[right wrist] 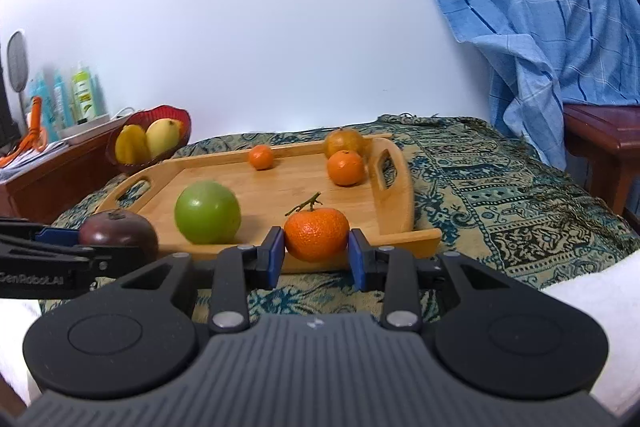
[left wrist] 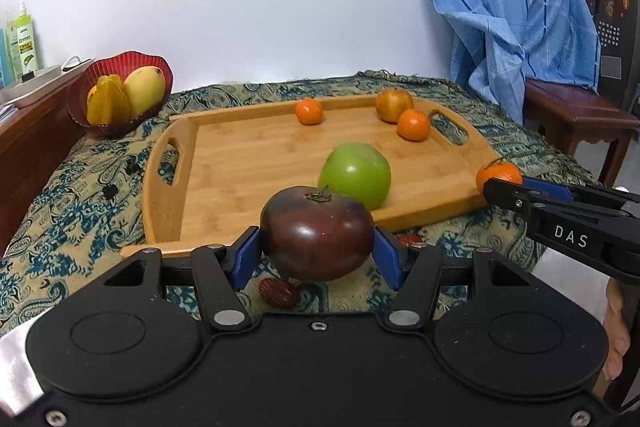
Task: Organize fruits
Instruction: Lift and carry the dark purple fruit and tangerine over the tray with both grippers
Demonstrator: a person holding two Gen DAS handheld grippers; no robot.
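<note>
My left gripper (left wrist: 316,251) clamped a dark tomato (left wrist: 317,233), my right gripper (right wrist: 316,259) a stemmed tangerine (right wrist: 316,233); both hung just short of the wooden tray (left wrist: 256,155). Next, I judged, came carrying them ahead beside the green fruit (left wrist: 355,173). Only the left view showed two red dates (left wrist: 278,293) beneath my jaws.
</note>
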